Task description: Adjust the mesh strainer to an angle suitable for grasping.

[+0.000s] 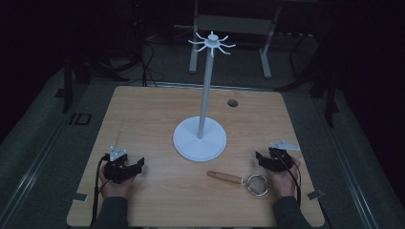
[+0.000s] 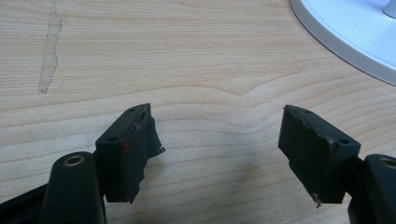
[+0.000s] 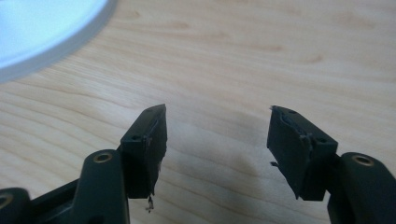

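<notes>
Both grippers, left (image 1: 125, 167) and right (image 1: 268, 160), were wide open, empty; a careless reach for the strainer (image 1: 248, 182) risked toppling the nearby stand (image 1: 199, 138)

Black grippers (image 1: 125, 168), torn jaws, grey sleeves (image 1: 111, 212)

Left gripper (image 1: 139, 164) and right gripper (image 1: 258, 156) low over the table (image 1: 153, 109), near edge, jaws spread wide, nothing between.
</notes>
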